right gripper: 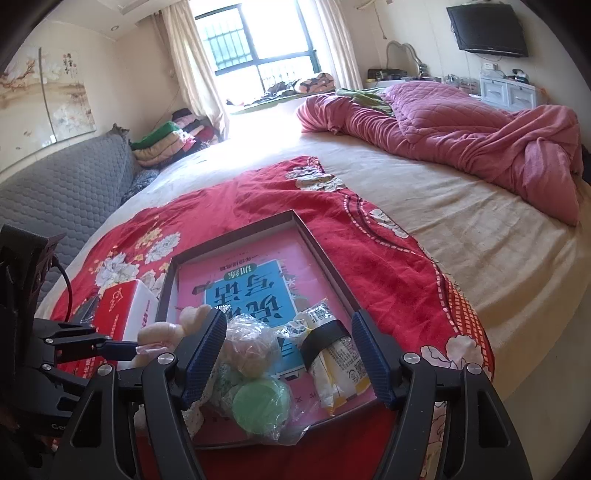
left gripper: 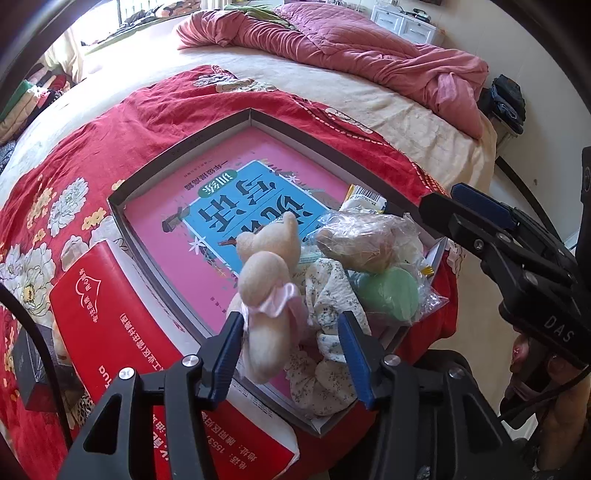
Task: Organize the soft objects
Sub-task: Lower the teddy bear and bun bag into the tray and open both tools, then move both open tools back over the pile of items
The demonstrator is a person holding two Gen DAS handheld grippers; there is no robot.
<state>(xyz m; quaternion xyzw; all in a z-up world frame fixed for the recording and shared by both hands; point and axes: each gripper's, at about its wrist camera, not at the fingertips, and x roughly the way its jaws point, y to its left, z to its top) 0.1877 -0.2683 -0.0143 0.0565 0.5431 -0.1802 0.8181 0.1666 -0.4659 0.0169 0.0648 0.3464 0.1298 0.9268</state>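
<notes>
A wide bed [right gripper: 461,229] with a cream sheet is filling most of the room, a rumpled pink quilt [right gripper: 461,125] lying across its far end and bright light pouring through a barred window [right gripper: 258,37] hung with pale curtains. A grey quilted sofa [right gripper: 66,184] is standing along the left wall beneath a painted panel, and a dark television [right gripper: 487,29] is hanging on the right wall above a white drawer unit [right gripper: 509,92]. A red floral cloth [right gripper: 388,266] is spreading over the near end of the bed, carrying a shallow grey box [left gripper: 177,151] with a pink and blue book [left gripper: 221,206] lying flat inside, and a red carton [left gripper: 110,302] is sitting just beside the box. In the box's near corner the soft things are bunching together: a cream plush toy [left gripper: 264,273] with a pink frill, a floral fabric scrunchie [left gripper: 325,295], a clear plastic bag [right gripper: 255,365] holding a tan puff and a green round one, and a yellow and white packet [right gripper: 340,373]. The left hand-held gripper [left gripper: 291,343] is hovering with its blue pads parted on either side of the toy and scrunchie, not pressing them. The right hand-held gripper [right gripper: 290,354] is standing wide apart above the bag and packet, gripping nothing
</notes>
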